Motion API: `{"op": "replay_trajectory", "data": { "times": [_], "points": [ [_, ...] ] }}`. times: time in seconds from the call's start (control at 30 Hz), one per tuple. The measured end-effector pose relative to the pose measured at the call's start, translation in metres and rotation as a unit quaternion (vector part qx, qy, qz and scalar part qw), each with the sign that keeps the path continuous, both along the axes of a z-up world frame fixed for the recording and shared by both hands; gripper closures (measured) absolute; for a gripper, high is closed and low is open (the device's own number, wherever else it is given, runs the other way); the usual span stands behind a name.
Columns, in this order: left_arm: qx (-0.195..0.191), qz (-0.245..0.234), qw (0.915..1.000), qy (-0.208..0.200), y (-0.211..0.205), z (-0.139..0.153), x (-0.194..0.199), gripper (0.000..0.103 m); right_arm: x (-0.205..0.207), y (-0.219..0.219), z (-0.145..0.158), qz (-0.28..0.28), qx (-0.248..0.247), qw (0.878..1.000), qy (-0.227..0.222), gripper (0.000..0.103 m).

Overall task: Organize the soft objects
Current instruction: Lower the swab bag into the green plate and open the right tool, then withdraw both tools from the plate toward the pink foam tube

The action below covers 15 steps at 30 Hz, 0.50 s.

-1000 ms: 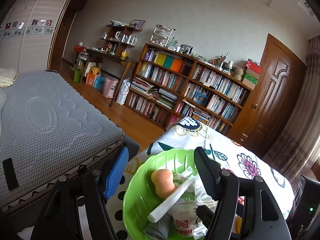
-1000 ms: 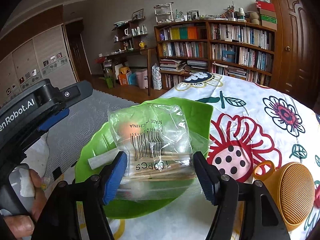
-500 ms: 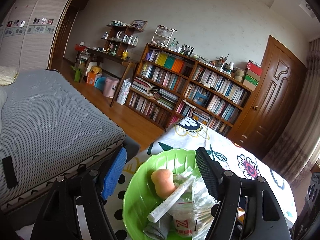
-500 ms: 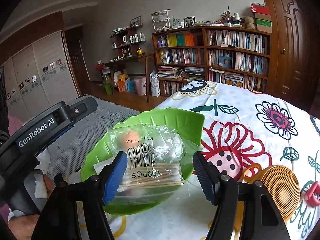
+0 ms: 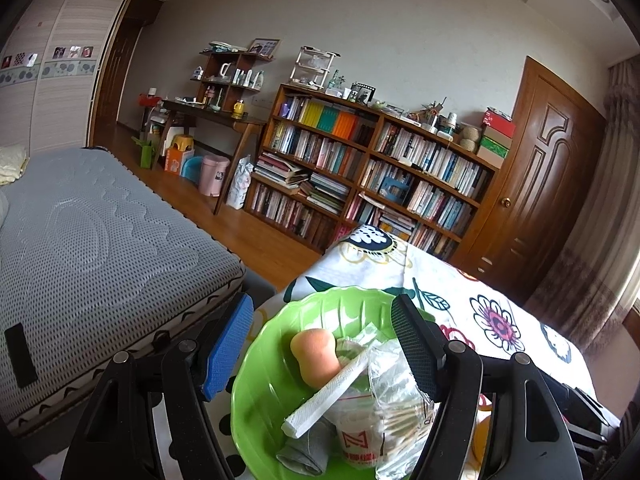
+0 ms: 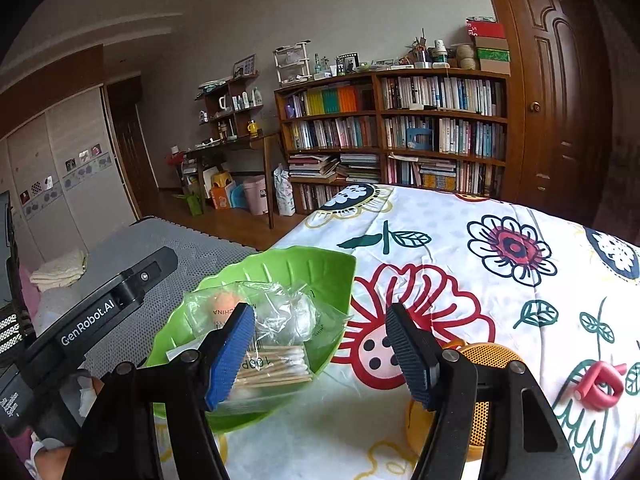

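- One green bowl point(image 6: 280, 272) on the worktop point(image 6: 500, 280) holds one cotton-swab bag point(image 6: 276, 364), long axis 9-to-3 o'clock, and one peach sponge point(image 5: 316, 356).
- Left gripper point(image 5: 324, 348) and right gripper point(image 6: 320, 354): both wide, empty.

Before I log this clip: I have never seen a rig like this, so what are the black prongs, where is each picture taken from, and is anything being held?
There is no robot here. A person carries one hand-held gripper in each hand, and each has a wide-angle camera looking forward along its two fingers, the black prongs with blue pads.

The left hand-held gripper looks down into a green bowl at the corner of a table with a flowered cloth. Its jaws stand open on either side of the bowl, gripping nothing.

The right hand-held gripper is also open and empty. In its view the left gripper's black body shows at the left.

The bowl holds a peach sponge, a white roll and a clear bag of cotton swabs. An orange mesh object and a red clip lie on the cloth.
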<state>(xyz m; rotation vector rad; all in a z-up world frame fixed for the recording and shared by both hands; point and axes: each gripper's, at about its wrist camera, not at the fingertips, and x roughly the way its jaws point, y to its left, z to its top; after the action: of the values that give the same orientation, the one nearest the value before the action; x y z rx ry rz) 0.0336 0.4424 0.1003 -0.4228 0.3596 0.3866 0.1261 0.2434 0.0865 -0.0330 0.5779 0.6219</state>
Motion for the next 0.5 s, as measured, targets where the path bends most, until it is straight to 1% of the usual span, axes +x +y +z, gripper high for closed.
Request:
{"op": "replay_trajectory", "data": {
  "times": [0.13,0.3,0.37,0.5],
  "points": [
    [0.004,-0.004,1.0000,0.000,-0.004,-0.001,0.002,0.030,0.005,-0.014,0.001,-0.025,0.007,1.000,0.001,0.032],
    [0.022,-0.016,0.9996,-0.003,-0.014,0.000,0.003,0.030,0.011,-0.039,0.004,-0.063,0.017,0.998,0.004,0.032],
    [0.028,-0.022,0.9994,-0.004,-0.019,0.001,0.003,0.026,0.012,-0.051,0.004,-0.077,0.020,0.997,0.006,0.031],
    [0.034,-0.033,0.9989,-0.001,-0.025,0.001,0.006,0.024,0.013,-0.071,0.003,-0.102,0.023,0.995,0.010,0.031]
  ]
}}
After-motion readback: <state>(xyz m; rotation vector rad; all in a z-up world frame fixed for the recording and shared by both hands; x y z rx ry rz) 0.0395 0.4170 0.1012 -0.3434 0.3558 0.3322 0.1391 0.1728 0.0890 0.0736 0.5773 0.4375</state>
